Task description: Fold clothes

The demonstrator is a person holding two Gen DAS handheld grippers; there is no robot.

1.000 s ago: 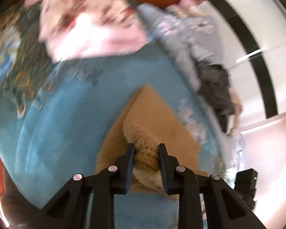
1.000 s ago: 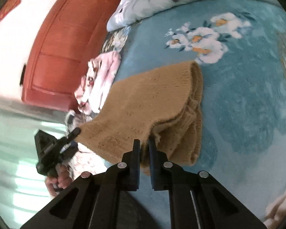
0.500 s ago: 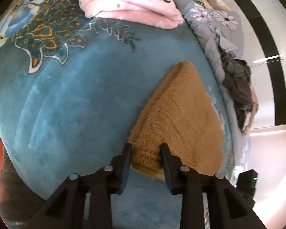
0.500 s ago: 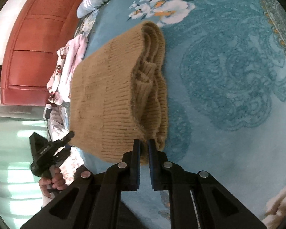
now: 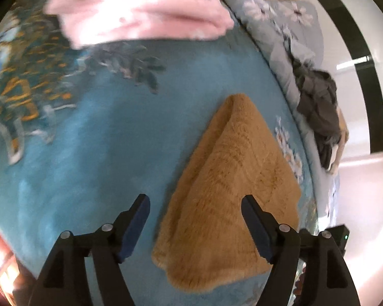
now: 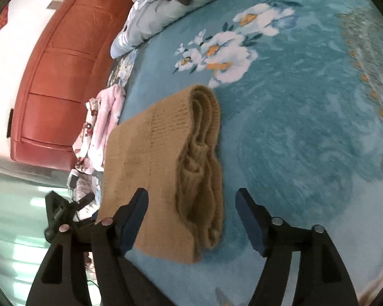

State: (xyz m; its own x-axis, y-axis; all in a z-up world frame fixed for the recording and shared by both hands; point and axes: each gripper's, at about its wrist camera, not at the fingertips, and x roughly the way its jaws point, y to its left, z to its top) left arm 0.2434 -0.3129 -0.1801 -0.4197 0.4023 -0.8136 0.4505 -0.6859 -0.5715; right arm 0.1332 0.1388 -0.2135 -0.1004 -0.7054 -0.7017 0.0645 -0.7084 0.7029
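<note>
A tan knitted sweater [image 5: 229, 193] lies folded flat on the blue flowered bedspread [image 5: 94, 153]. My left gripper [image 5: 195, 204] is open and empty, its jaws spread wide just above the sweater's near edge. In the right wrist view the sweater [image 6: 163, 168] shows its stacked folded layers on the right side. My right gripper [image 6: 191, 201] is open and empty over its near end. The left gripper [image 6: 63, 211] also shows there at the lower left, held in a hand.
A folded pink flowered garment [image 5: 140, 12] lies at the far side of the bed. A grey flowered quilt [image 5: 280, 33] and a dark garment [image 5: 319, 102] are piled along the right. A red headboard [image 6: 61, 81] stands behind the bed.
Both grippers were shut on the sweater's edges and have let go and opened wide. The sweater now lies flat on the bedspread.
</note>
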